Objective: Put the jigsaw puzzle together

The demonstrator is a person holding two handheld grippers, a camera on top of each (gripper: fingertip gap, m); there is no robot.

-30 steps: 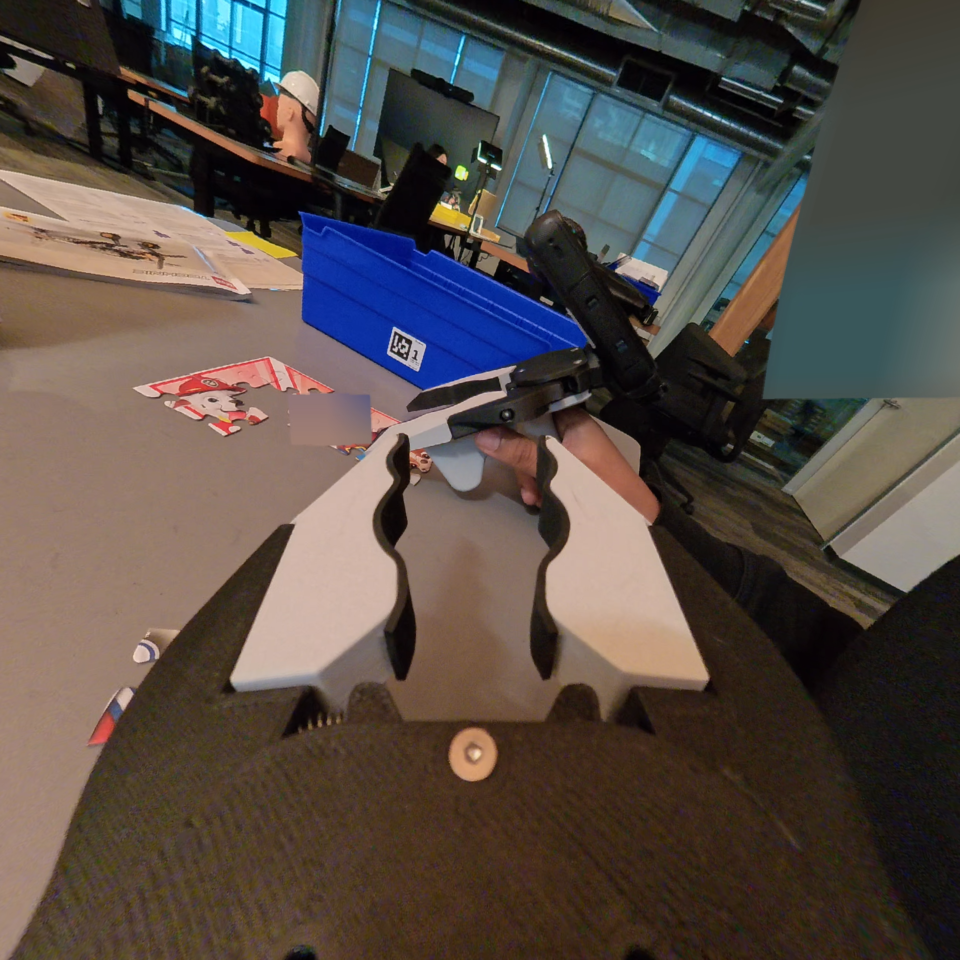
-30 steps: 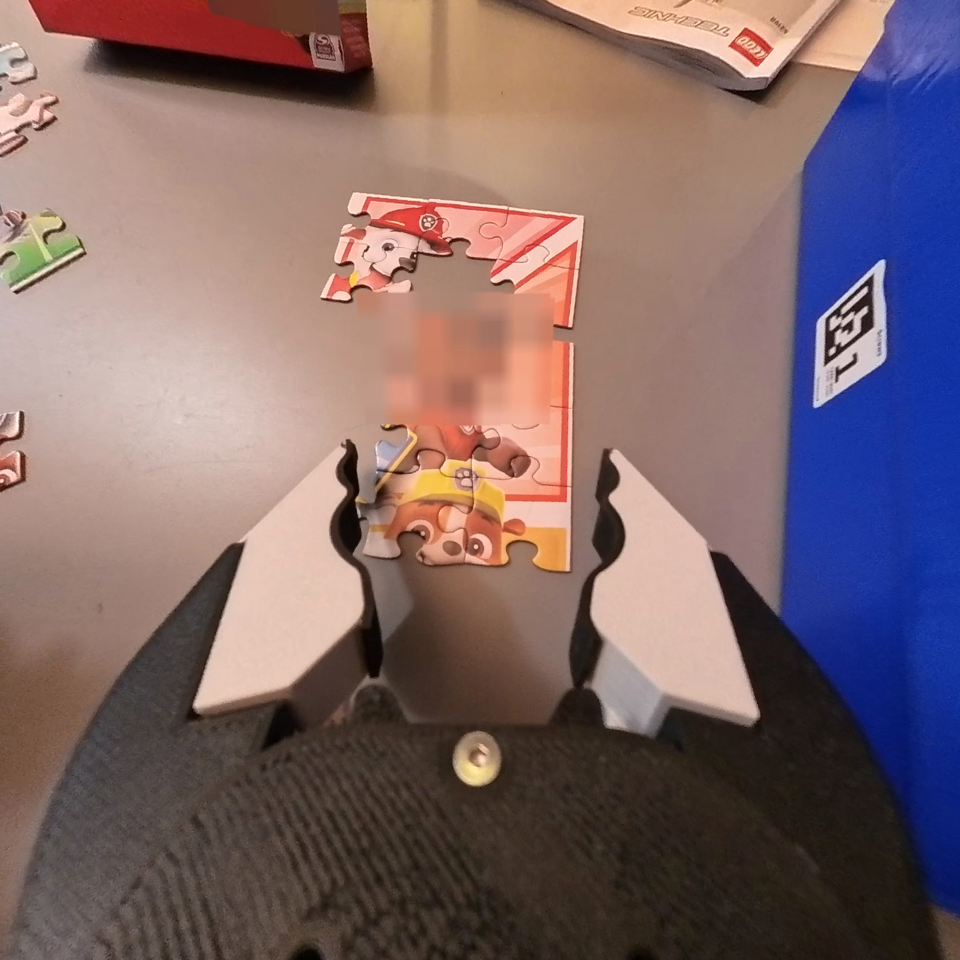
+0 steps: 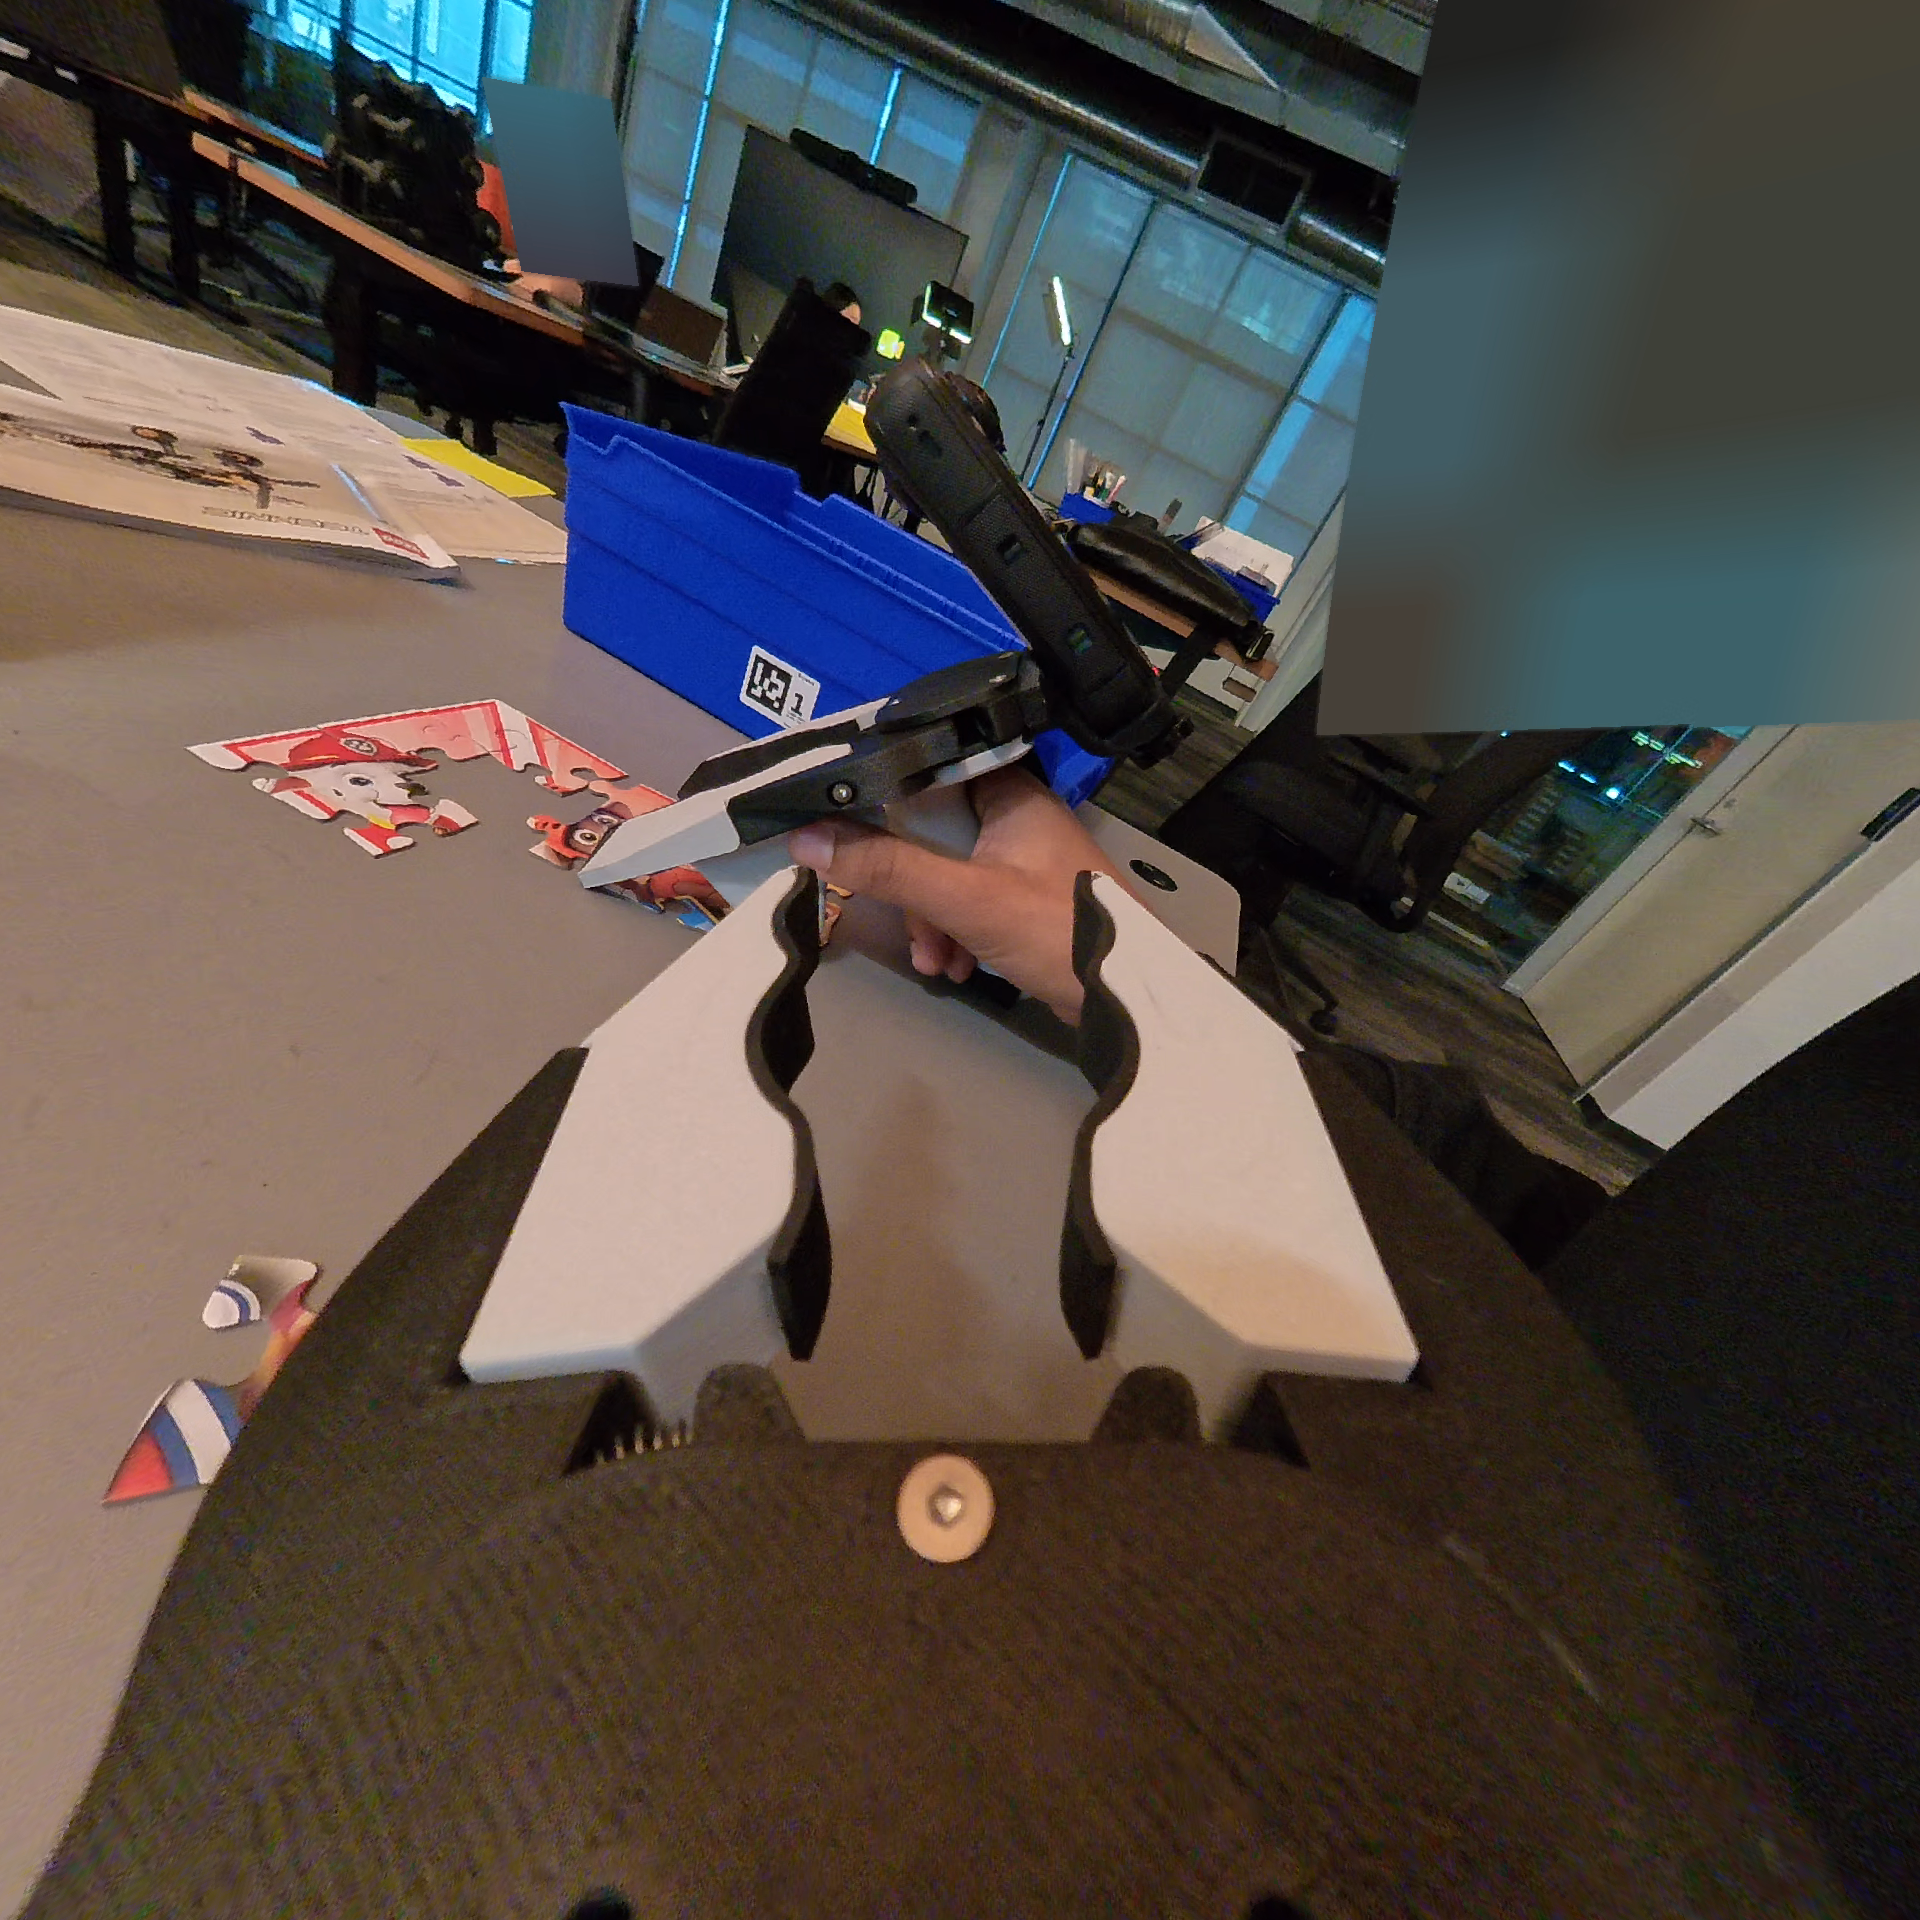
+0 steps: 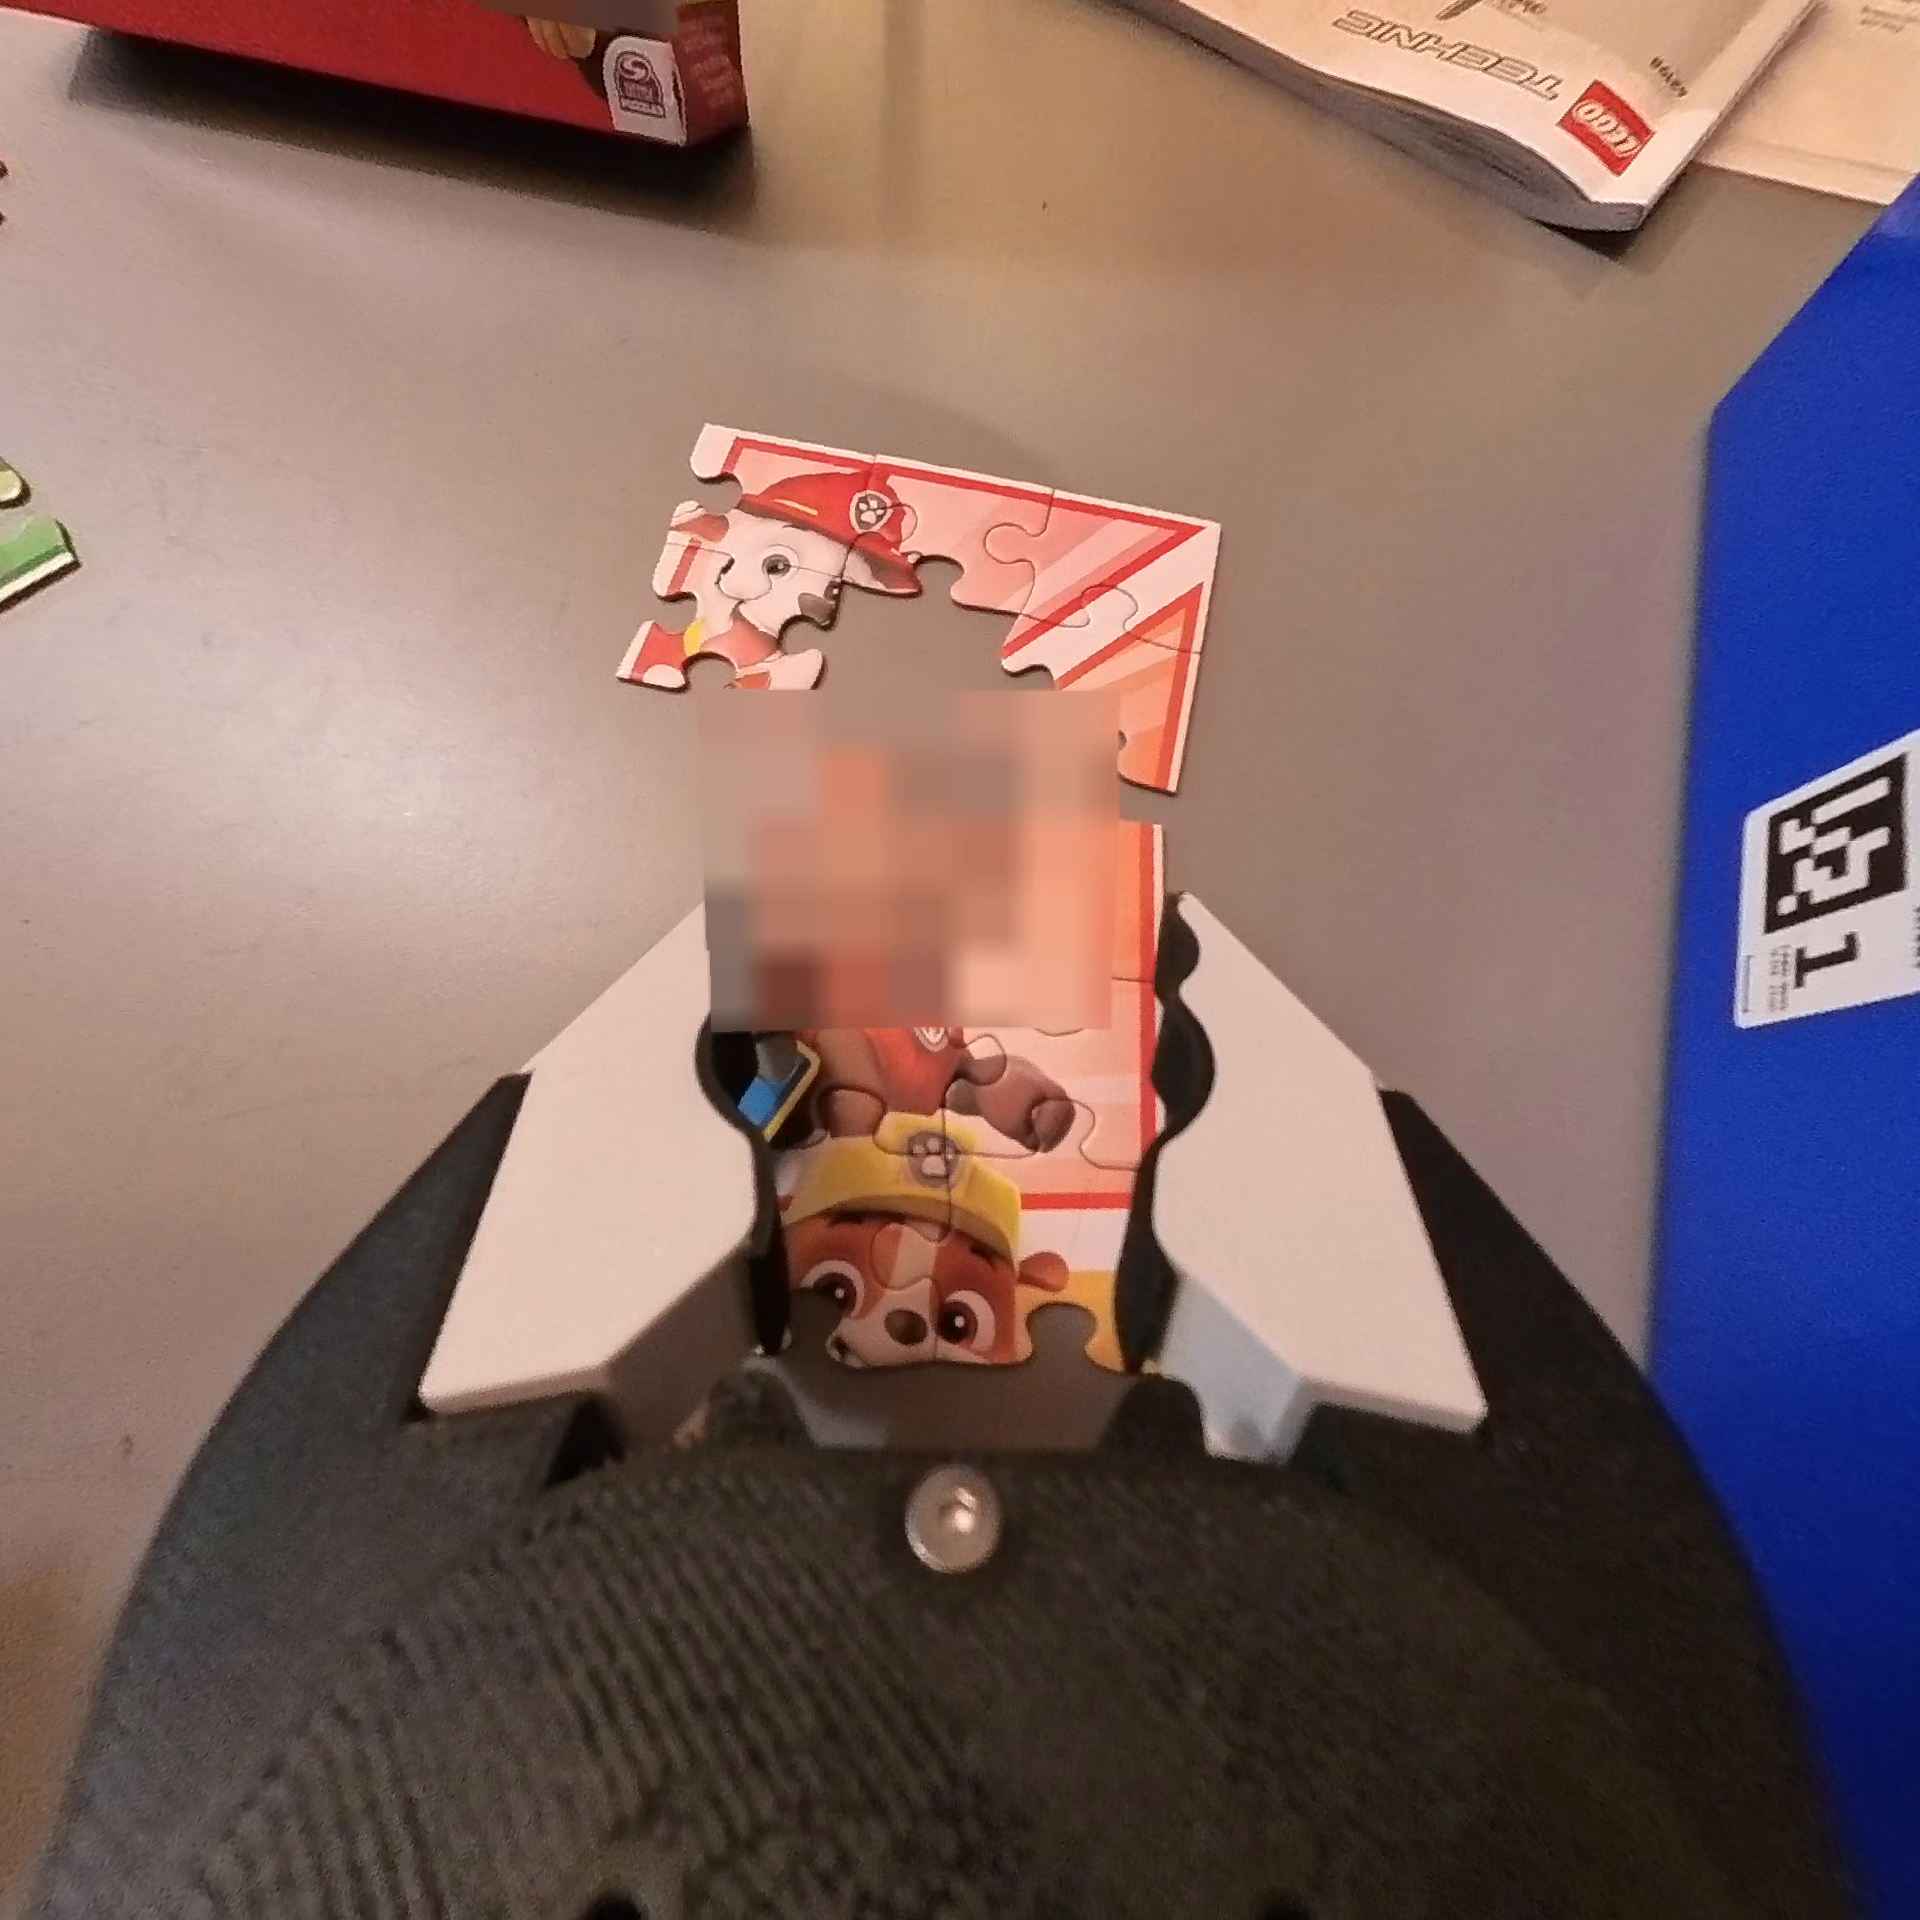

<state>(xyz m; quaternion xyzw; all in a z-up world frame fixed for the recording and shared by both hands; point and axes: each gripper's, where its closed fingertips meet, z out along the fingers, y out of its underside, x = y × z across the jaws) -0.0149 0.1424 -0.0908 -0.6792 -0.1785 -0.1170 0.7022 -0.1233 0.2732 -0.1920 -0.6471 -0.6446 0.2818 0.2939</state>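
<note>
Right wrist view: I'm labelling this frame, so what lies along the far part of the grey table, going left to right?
Red cardboard box → joined red-and-white cartoon puzzle section → white printed booklet → blue plastic bin with a white square-code sticker.

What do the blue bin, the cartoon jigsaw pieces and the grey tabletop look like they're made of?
Blue bin: seemingly moulded plastic, with a smooth, slightly glossy wall, a stepped rim and a paper sticker.
Cartoon jigsaw pieces: likely printed cardboard, thin and flat, with die-cut knobs and pale cut edges.
Grey tabletop: smooth and matte with soft reflections, perhaps laminate; the pictures leave it open.
</note>
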